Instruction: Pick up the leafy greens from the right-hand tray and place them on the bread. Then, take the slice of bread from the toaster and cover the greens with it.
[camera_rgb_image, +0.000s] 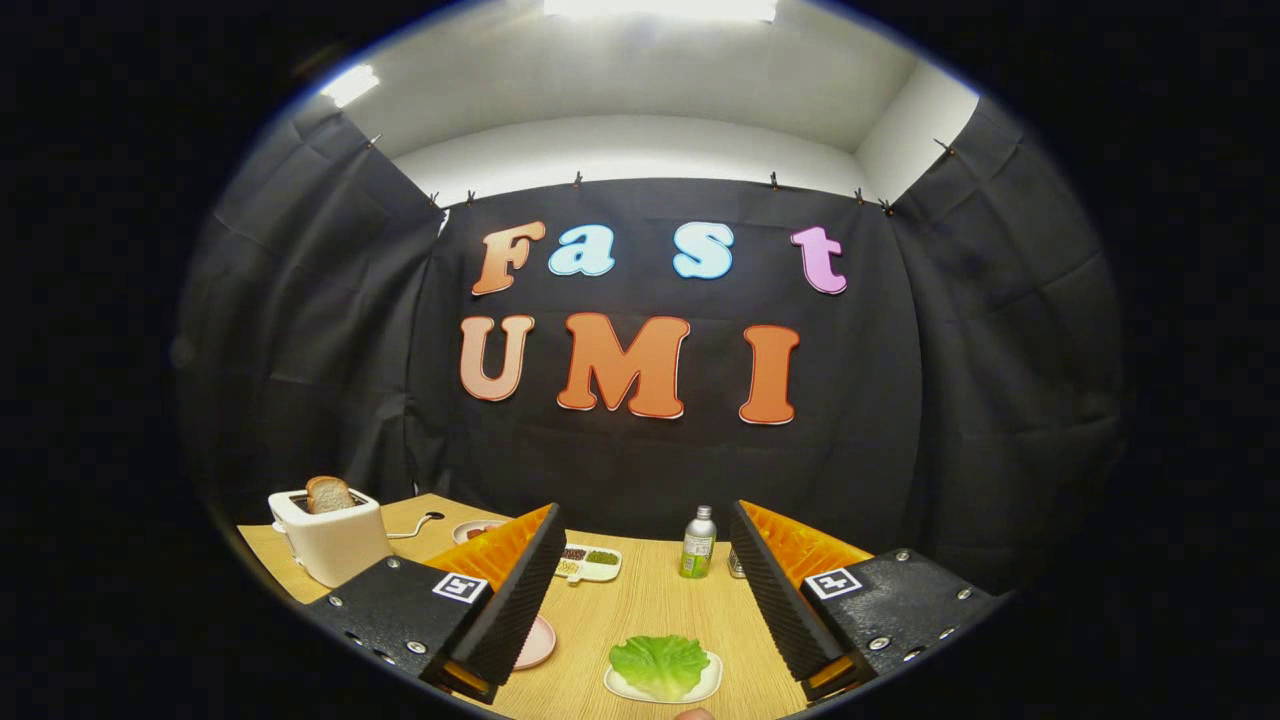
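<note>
**benchrat:** Ok so where are we at? Going big to small: wooden table (650, 610), and over on the left past the fingers a white toaster (330, 545) with a slice of bread (328, 494) poking out the top. Gripper (640, 625) is hanging over the table with its fingers wide apart, holding nothing.

**crumbs_:** Yep. The leafy greens (659, 664) are lying on a small white tray (708, 686), down between the fingers and a bit toward the right one. Looks like one ruffled leaf. My guess is it weighs basically nothing, floppy, and it'll tear or bruise if you crush it. I'd pinch a raised frilly edge rather than the flat middle, so the fingers don't scrape the tray.

**benchrat:** And it'll droop once lifted, so carry it slow. What's in the way?

**crumbs_:** Not much. Pink plate (540, 642) peeks out from behind the left finger; can't tell what's on it, the finger hides most of it. Farther back there's a divided dish (590, 562) with some dark and green bits, and a small bottle (698, 542) with a green label standing near the right finger. Both well beyond the leaf.

**benchrat:** Toaster's cable (415, 527) trails across the back too, worth avoiding later.
</note>
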